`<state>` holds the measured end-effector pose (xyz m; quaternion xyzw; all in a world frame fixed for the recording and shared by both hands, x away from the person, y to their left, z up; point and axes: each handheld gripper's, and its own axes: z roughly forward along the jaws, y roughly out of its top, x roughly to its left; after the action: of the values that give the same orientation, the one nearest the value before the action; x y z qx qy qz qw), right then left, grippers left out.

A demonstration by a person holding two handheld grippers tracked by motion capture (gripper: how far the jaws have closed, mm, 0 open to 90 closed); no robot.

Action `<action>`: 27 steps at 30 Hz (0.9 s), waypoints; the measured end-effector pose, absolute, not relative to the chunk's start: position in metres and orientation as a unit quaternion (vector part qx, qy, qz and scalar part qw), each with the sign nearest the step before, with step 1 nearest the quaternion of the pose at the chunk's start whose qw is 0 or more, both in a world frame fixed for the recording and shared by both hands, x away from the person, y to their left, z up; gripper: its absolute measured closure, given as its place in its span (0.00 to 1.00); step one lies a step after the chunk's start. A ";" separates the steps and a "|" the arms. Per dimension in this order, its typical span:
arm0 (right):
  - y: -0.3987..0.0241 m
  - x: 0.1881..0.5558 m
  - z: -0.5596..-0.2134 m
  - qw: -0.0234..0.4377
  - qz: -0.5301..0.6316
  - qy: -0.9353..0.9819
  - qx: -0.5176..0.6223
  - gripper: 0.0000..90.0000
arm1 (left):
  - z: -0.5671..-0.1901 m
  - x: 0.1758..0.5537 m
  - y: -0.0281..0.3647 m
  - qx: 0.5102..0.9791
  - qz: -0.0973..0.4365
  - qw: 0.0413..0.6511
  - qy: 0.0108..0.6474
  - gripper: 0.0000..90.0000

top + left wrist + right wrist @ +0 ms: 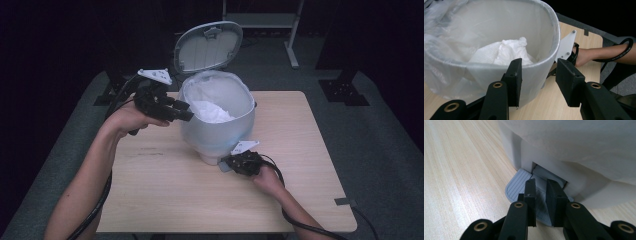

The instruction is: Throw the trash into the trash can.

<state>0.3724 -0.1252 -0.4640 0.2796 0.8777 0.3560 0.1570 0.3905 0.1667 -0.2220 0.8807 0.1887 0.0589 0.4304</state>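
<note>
A pale grey pedal bin (pixel 217 131) stands mid-table with its lid (pixel 207 46) tipped up and back. A clear liner (pixel 454 25) is folded over its rim, and crumpled white paper (pixel 511 50) lies inside. My left gripper (pixel 186 110) hovers open at the bin's left rim; in the left gripper view its jaws (pixel 539 72) are spread in front of the wall and hold nothing. My right gripper (pixel 227 162) is low at the bin's base. In the right gripper view its jaws (pixel 541 186) are nearly together, resting on the ribbed grey pedal (pixel 517 185).
The wooden table (pixel 165 185) has bare surface in front of and to both sides of the bin. A small grey tab (pixel 345 202) sits at its right edge. A metal stand (pixel 292 30) rises on the dark floor behind. Cables trail from both grippers.
</note>
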 end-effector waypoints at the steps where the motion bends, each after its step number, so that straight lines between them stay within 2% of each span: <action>1: -0.125 0.372 -0.464 0.158 0.356 0.877 0.280 0.87 | -0.223 0.389 0.170 0.880 0.059 0.432 0.189 0.62; 11: -0.132 0.368 -0.456 0.153 0.349 0.878 0.289 0.78 | -0.247 0.365 0.200 0.873 0.066 0.439 0.202 0.57; 27: -0.187 0.352 -0.434 0.144 0.379 0.852 0.331 0.71 | -0.280 0.351 0.220 0.871 0.072 0.433 0.222 0.50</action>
<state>0.3515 -0.1866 -0.4336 0.3306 0.8522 0.3790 0.1444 0.3512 0.2203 -0.2804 0.8706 0.2225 0.0725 0.4328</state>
